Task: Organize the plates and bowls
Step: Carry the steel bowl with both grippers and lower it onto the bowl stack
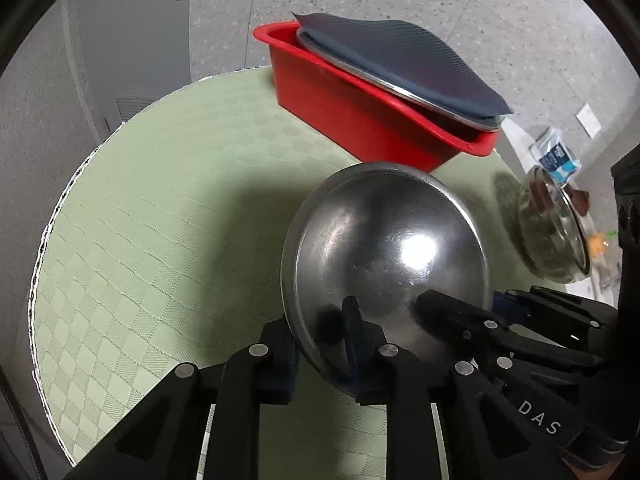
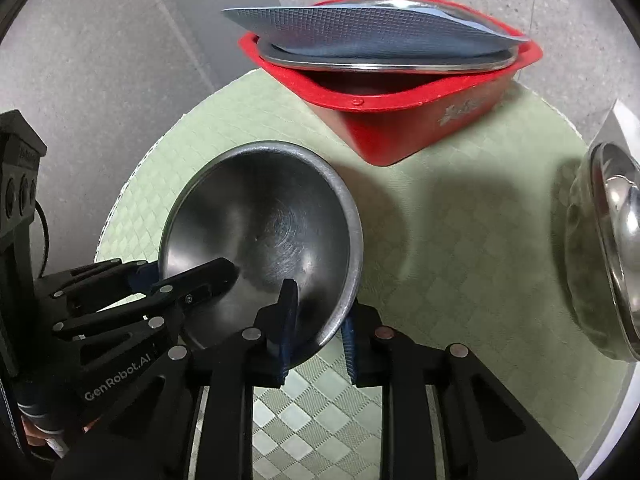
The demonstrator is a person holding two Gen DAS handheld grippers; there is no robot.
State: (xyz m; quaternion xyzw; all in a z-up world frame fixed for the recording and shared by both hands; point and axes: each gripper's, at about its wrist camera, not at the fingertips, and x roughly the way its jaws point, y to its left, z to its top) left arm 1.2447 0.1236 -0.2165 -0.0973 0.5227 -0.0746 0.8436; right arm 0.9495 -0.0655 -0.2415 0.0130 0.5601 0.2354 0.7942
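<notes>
Both the left gripper (image 1: pixel 320 344) and the right gripper (image 2: pixel 316 332) clamp the steel bowl's (image 1: pixel 384 240) near rim above the green mat (image 1: pixel 160 240) (thin, slick metal); uneven lifting could twist it loose.

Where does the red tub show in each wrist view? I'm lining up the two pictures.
Left wrist: red tub at upper centre, beyond the steel bowl.
Right wrist: red tub at upper right of centre.
Shared landmark: the steel bowl, gripped at its rim by both grippers.
</notes>
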